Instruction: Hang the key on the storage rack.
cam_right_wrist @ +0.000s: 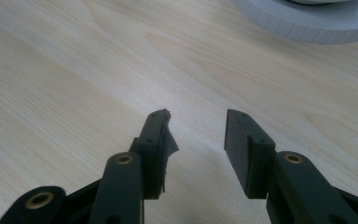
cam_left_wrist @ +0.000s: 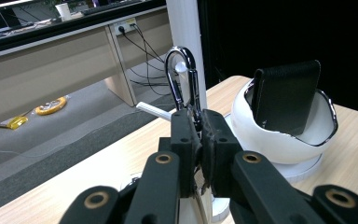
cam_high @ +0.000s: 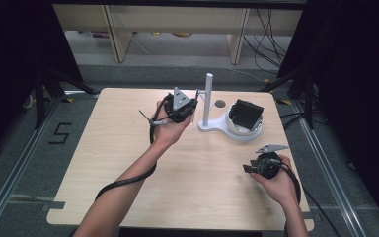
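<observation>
Beside the white post, on its left, the left gripper is held up w/ jaws clamped on a metal carabiner; carabiner's loop sits around a small peg on the post. Right of the post, a white bowl holds a black wallet, upright. Nearer the table edge, well apart from the post, the right gripper rests low, jaws spread, nothing btwn them.
</observation>
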A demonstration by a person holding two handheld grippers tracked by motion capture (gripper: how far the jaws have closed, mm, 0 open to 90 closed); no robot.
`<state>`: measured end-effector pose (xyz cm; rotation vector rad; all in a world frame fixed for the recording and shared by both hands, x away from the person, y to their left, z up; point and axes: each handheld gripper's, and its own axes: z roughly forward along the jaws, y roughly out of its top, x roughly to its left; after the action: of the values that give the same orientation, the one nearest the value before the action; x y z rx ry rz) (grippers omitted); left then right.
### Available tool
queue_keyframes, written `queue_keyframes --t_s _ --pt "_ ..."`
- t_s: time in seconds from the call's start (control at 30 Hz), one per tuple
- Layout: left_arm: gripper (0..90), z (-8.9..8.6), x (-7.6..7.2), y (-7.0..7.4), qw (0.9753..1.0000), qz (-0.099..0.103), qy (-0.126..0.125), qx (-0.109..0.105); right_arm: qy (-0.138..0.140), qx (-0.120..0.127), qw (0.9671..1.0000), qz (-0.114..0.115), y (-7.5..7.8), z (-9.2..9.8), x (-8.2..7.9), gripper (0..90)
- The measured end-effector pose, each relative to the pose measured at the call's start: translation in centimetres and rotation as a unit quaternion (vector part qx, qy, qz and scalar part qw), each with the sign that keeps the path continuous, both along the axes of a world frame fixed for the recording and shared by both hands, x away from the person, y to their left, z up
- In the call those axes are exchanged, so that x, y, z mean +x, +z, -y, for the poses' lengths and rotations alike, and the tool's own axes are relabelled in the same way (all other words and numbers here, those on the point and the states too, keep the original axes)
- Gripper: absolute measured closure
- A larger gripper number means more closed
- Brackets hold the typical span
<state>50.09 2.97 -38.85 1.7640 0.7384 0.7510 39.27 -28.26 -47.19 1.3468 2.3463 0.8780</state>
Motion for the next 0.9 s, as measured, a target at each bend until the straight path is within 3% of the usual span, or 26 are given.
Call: queue_keyframes --t_s 0.07,0.23,0.33,0.4,0.5,0.77,0.9 --pt "83.3 0.1 0.0 0.0 1.0000 -0.001 0.000 0.000 -0.004 0.002 0.9999 -0.010 0.1 -0.1 -0.1 60.7" --pt "83.3 0.6 0.2 -0.2 1.0000 -0.007 0.000 0.000 -0.007 0.006 1.0000 0.000 -0.1 -0.1 -0.1 60.7" --pt "83.2 0.7 0.4 -0.3 1.0000 -0.003 0.002 0.005 -0.008 0.005 0.9999 -0.014 0.1 -0.1 -0.1 60.6" --pt "83.1 0.8 0.5 -0.4 1.0000 -0.005 0.001 0.005 -0.008 0.009 0.9999 0.001 -0.2 -0.1 -0.1 60.6" --pt "80.8 0.9 0.6 -0.6 0.9999 -0.004 -0.001 0.012 -0.011 0.009 0.9998 -0.012 0.0 -0.2 -0.1 60.5" --pt "65.8 0.3 0.3 -0.6 0.9998 -0.010 -0.012 0.010 -0.011 0.009 0.9998 -0.012 -0.1 -0.2 -0.1 60.6" --pt "54.6 -0.5 0.0 -0.9 0.9991 -0.032 -0.027 0.003 -0.008 0.005 0.9998 -0.017 0.0 -0.1 -0.2 60.4"
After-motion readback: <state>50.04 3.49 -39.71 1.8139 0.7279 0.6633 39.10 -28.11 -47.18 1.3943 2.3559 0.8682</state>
